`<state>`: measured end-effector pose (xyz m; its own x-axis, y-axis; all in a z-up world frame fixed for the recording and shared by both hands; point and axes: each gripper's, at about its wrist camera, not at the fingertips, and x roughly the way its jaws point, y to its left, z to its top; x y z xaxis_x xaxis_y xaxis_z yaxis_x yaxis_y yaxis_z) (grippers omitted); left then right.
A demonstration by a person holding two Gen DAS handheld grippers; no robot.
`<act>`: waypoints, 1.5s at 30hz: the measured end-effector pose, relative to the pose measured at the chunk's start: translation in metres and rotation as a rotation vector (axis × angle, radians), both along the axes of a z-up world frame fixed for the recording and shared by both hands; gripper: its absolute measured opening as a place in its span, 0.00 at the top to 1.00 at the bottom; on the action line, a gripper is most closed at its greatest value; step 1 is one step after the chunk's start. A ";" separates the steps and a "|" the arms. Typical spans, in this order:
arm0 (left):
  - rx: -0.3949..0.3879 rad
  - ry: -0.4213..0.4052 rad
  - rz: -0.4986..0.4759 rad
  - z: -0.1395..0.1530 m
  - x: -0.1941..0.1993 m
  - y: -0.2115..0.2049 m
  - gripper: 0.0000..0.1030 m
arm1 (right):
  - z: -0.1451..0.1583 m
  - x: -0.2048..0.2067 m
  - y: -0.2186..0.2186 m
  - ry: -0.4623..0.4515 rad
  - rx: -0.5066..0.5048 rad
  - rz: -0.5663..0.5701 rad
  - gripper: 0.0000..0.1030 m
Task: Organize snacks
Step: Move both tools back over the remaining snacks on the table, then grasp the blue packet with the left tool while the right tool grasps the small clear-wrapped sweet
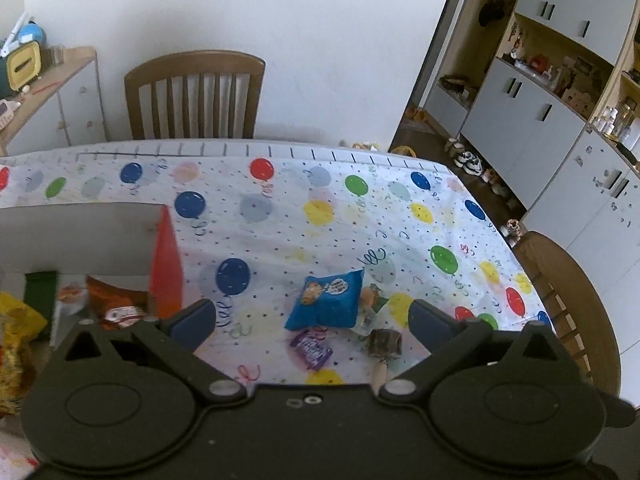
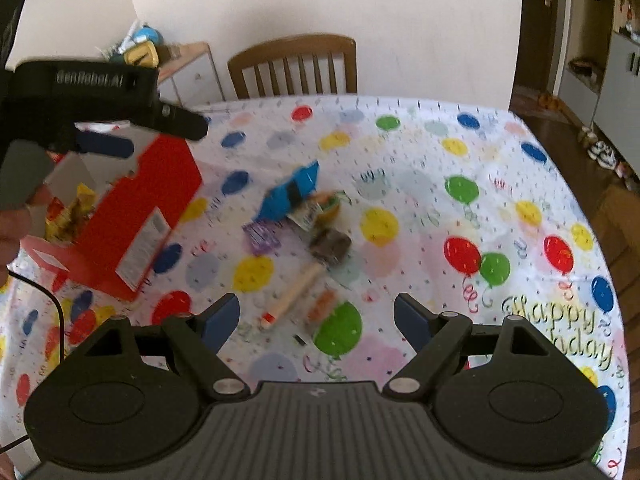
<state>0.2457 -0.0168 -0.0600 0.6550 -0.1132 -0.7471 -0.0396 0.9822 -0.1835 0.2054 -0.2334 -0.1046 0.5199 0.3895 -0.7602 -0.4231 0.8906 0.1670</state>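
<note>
— Snacks first: we've got a loose cluster near the middle of the table [image 2: 440,152], on the balloon-print cloth. Blue snack bag [image 1: 326,300] on the far side of the pile, purple packet [image 1: 311,349] just beside it toward our near edge.

— And we see a brown block on a pale wooden stick [image 2: 316,264], the stick pointing at our near edge. A small crumpled wrapper with green and orange [image 2: 324,210] sits between it and the blue bag, touching both as far as we can tell. The right view is blurred, so we can't read any labels.

— Over on the left side of the table, the red box [image 2: 136,216] stands open, and we can see yellow packets [image 2: 76,208] inside. From the left wrist, an orange-brown packet [image 1: 116,300] and a green one [image 1: 40,296] are in there too.

— Left hand-held gripper [image 1: 312,320]: fingers spread wide, nothing between them. We've got it hanging above the near corner of the red box, as the right camera shows.

— Right hand-held gripper [image 2: 316,320]: also spread wide and empty, above the near edge of the table, with the stick lined up between its blue pads [image 2: 220,320].

— One wooden chair [image 1: 196,96] stands at the far edge, another at the right edge.
</note>
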 end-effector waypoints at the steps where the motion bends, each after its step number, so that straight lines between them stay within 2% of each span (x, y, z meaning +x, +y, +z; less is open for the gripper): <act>1: 0.000 0.003 -0.005 -0.003 0.004 -0.003 0.01 | -0.005 0.003 -0.001 0.013 -0.003 -0.001 0.18; 10: -0.012 0.066 0.002 -0.036 0.045 -0.016 0.03 | -0.032 0.028 0.006 0.072 0.000 0.007 0.18; 14: -0.014 0.104 -0.001 -0.052 0.060 -0.020 0.04 | -0.045 0.039 0.010 0.100 -0.003 0.007 0.25; 24: -0.075 0.177 -0.020 -0.079 0.081 -0.024 0.12 | -0.061 0.052 0.020 0.147 0.001 0.028 0.52; 29: -0.084 0.196 -0.030 -0.086 0.089 -0.024 0.24 | -0.065 0.055 0.024 0.158 -0.001 0.032 0.62; 34: -0.141 0.226 -0.010 -0.092 0.092 -0.012 0.45 | -0.067 0.056 0.027 0.163 0.008 0.034 0.68; 39: -0.201 0.229 0.005 -0.095 0.092 0.001 0.52 | -0.068 0.056 0.026 0.174 0.017 0.037 0.75; 41: -0.214 0.225 0.011 -0.095 0.091 0.004 0.58 | -0.069 0.057 0.025 0.180 0.026 0.031 0.80; 42: -0.220 0.222 0.012 -0.094 0.091 0.005 0.65 | -0.069 0.057 0.024 0.184 0.030 0.027 0.81; 43: -0.235 0.217 0.007 -0.094 0.090 0.007 0.69 | -0.069 0.057 0.024 0.186 0.032 0.020 0.83; 45: -0.229 0.217 0.011 -0.093 0.089 0.008 0.70 | -0.069 0.057 0.023 0.184 0.030 0.008 0.84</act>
